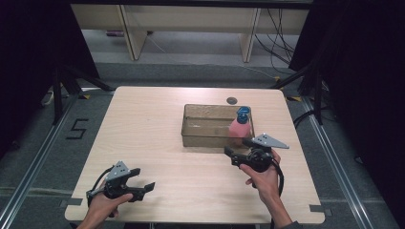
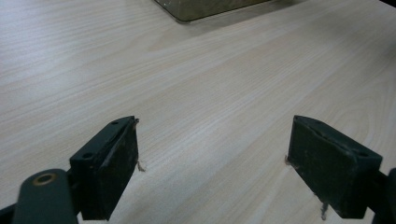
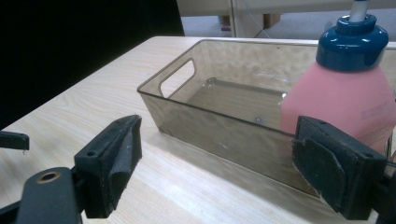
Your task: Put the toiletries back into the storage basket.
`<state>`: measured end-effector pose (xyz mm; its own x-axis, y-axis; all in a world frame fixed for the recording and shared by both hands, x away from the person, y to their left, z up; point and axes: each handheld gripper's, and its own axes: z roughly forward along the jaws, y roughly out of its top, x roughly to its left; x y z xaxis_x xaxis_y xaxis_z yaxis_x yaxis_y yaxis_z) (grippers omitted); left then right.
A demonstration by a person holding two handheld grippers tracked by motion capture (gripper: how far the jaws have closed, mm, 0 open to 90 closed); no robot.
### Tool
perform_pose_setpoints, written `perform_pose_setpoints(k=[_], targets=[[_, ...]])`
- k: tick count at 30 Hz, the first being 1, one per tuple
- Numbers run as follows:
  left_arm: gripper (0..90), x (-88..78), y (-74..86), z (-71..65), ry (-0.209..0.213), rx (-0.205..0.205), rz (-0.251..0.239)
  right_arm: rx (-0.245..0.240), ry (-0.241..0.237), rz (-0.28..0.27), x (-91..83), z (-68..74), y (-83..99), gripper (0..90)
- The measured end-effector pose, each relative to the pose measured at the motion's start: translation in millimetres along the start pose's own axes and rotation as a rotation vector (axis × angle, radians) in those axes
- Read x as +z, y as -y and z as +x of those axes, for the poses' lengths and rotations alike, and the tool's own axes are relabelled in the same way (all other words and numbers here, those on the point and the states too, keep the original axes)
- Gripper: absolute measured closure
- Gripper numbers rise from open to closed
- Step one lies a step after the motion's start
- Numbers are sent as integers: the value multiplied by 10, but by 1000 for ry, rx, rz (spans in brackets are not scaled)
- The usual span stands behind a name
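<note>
Right hand-held gripper [image 1: 237,151] sits centre-right in the high view, just short of the near wall of the clear bin [image 1: 191,139]; jaws stand wide apart, nothing between them. In the right gripper view the pink bottle [image 3: 343,100] with its blue cap [image 3: 352,41] stands upright inside the bin at the right of the frame, close behind the near wall and partly hidden by my right jaw. I read the step as a reach for that bottle. To do it well I would lift over the bin rim first, then come down with one jaw on either side of the pink body below the cap, square to it, and close slowly; the body looks soft-walled and likely to give, so a firm but not crushing squeeze. The near wall is the main obstacle: a low, straight-in approach would strike it and push the bin. The far side wall with its handle cut-out [image 3: 178,77] is clear of my path. Left hand-held gripper [image 1: 143,186] rests at lower left of the high view, well apart, jaws wide and holding nothing, over bare surface [image 2: 210,84]. A small dark disc [image 1: 231,100] lies beyond the bin, out of the way
</note>
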<state>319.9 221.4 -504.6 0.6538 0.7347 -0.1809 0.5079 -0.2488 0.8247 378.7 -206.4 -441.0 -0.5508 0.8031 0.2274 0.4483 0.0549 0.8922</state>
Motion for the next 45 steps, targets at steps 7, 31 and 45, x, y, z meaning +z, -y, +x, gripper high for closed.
perform_pose_setpoints(k=[7,31,45], targets=[[156,-12,23,-1,5,-7,-12,-11,-3,-10,-53,31,26,163],[156,-11,26,-9,7,-5,-20,0,-58,0,-95,196,149,158],[156,-14,29,-10,7,-2,-21,-3,-67,22,-142,262,225,158]])
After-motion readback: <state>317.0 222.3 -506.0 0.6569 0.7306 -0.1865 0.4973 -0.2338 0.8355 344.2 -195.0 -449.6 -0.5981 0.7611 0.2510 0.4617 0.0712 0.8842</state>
